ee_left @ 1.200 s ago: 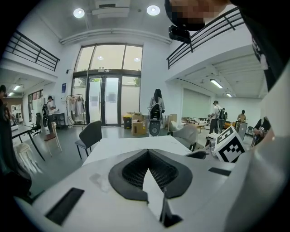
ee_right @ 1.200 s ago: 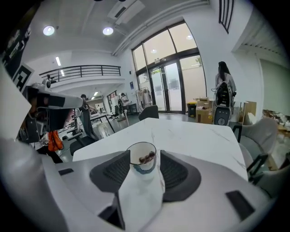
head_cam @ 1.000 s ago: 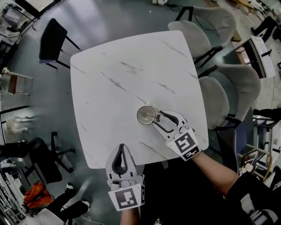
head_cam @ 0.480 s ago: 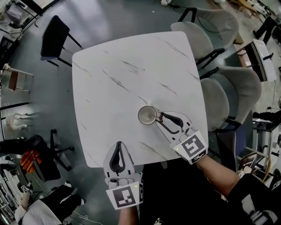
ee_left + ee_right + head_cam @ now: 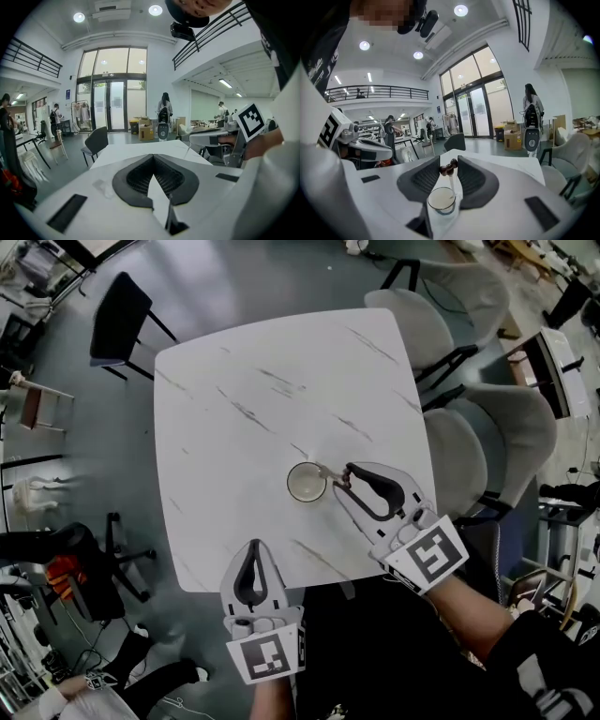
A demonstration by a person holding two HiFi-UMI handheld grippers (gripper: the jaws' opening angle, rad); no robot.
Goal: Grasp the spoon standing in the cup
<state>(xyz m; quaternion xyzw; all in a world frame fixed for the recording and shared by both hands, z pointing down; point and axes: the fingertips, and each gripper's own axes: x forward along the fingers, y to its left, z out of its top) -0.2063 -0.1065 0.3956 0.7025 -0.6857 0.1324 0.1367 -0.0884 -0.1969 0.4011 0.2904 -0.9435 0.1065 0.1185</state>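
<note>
A pale cup (image 5: 307,483) stands on the white marble-look table (image 5: 234,381), right of its middle. A spoon (image 5: 328,473) leans out of the cup toward the right. My right gripper (image 5: 345,475) has its tips closed on the spoon's upper end. In the right gripper view the cup (image 5: 441,200) sits low between the jaws, and the spoon (image 5: 449,183) rises to a dark beaded end pinched between the pads. My left gripper (image 5: 255,547) rests shut and empty at the table's near edge; in its own view the left gripper (image 5: 152,158) has its jaws meeting.
Grey padded chairs (image 5: 487,437) line the table's right side and a black chair (image 5: 117,310) stands at the far left corner. The near table edge runs just behind both grippers. People stand far off in the hall.
The right gripper's jaws, wide around the spoon a second ago, have narrowed onto its end. The right hand has drawn back slightly toward me. The left gripper has stayed put.
</note>
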